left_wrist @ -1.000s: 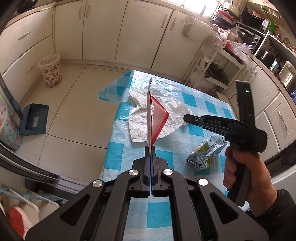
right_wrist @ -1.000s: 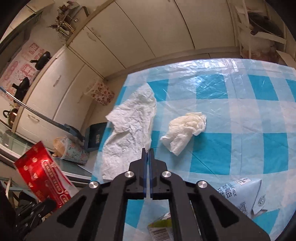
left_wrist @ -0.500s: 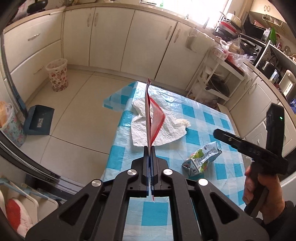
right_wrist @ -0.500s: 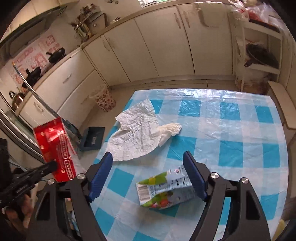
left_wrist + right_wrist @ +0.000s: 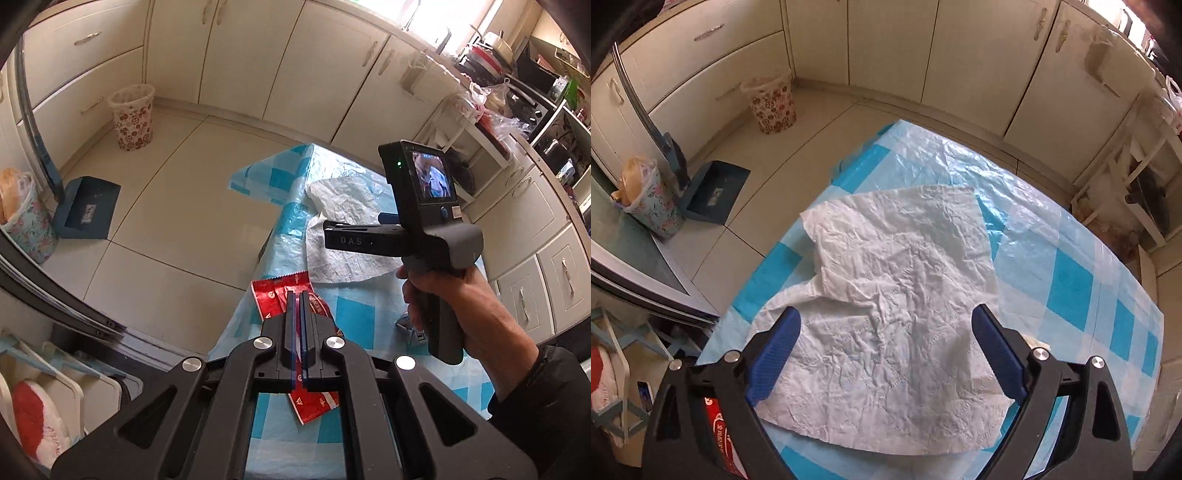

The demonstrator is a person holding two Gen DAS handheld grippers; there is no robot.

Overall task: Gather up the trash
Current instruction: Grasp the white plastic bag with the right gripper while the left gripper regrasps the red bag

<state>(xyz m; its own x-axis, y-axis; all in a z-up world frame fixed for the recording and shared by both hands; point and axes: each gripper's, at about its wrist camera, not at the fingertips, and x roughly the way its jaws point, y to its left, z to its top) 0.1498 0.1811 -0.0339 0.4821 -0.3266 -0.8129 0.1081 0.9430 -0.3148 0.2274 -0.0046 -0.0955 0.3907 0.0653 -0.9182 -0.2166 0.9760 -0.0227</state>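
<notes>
My left gripper [image 5: 299, 295] is shut on a red foil wrapper [image 5: 271, 295], which sticks out ahead of and below the jaws, over the table's near left edge. My right gripper [image 5: 886, 317] hangs just above a large crumpled white paper sheet [image 5: 905, 273]. Its jaws are opening wide. The sheet lies between and below the blue pads [image 5: 775, 343], which do not press on it. In the left wrist view a hand [image 5: 461, 295] holds that gripper's handle over the sheet [image 5: 340, 206]. A drink carton [image 5: 408, 328] shows only a sliver behind the hand.
The table wears a blue-and-white check plastic cloth [image 5: 1071, 280]. On the floor to the left stand a floral waste bin [image 5: 774, 103], a blue dustpan [image 5: 713, 192] and a stuffed floral bag [image 5: 653, 199]. Cream cabinets line the walls, and a white shelf rack [image 5: 1137, 177] stands at the right.
My right gripper went from shut to wide open and swung left over the white sheet. My left gripper rolled, so the red wrapper now shows its flat face.
</notes>
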